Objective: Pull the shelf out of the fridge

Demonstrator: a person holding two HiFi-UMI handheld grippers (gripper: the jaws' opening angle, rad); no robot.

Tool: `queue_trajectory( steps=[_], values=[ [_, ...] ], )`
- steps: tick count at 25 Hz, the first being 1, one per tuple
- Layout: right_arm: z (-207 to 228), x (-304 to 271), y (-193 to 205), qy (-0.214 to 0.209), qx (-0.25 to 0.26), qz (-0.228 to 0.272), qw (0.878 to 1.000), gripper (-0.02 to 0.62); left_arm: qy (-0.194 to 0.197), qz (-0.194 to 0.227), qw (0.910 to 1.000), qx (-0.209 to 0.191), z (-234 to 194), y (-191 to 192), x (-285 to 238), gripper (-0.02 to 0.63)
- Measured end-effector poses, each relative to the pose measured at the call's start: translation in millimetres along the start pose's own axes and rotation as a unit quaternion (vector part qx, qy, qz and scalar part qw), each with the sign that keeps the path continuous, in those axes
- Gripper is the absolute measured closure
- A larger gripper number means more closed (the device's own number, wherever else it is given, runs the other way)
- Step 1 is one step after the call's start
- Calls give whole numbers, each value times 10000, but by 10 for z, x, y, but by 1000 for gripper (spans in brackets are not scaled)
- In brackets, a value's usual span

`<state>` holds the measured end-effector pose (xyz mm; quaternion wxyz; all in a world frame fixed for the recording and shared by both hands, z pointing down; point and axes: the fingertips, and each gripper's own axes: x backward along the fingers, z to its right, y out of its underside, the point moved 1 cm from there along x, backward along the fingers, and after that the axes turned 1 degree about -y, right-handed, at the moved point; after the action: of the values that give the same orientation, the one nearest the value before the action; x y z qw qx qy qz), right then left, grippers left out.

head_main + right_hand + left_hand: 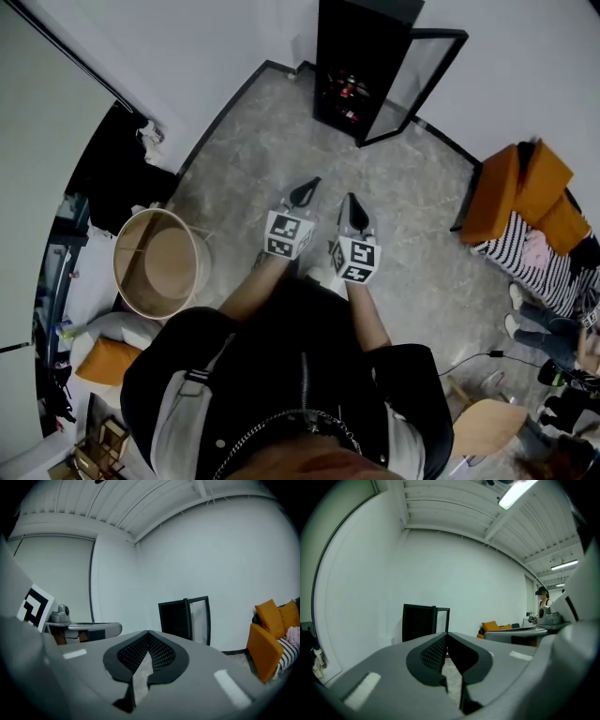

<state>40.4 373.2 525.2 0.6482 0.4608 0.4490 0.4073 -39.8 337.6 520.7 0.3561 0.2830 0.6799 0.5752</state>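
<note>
A small black fridge (359,66) stands against the far white wall with its glass door (417,80) swung open to the right. Bottles show on its shelf (345,90). The fridge also appears in the left gripper view (418,620) and the right gripper view (178,618). Both grippers are held side by side over the grey floor, well short of the fridge, pointing toward it. My left gripper (306,191) is shut with nothing between its tips (446,634). My right gripper (353,204) is shut and empty too (148,633).
A round tan tub (157,264) stands on the floor at the left. An orange sofa (525,192) with a striped cloth sits at the right. A wooden stool (487,427) is at the lower right. Another person (542,599) stands far off beyond a table.
</note>
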Motion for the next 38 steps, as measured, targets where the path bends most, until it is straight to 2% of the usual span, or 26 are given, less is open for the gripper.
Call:
queue_trajectory(
  steps=[20,38],
  values=[
    [-34,-377,-40,33,5,-9,10000,592,24,-46,10000,47,-354,90,-246,600],
    [108,-1461,-259,50,-29,-84,9999,592,68,-147,9997,175,-1078,-70,-1131,600]
  ],
)
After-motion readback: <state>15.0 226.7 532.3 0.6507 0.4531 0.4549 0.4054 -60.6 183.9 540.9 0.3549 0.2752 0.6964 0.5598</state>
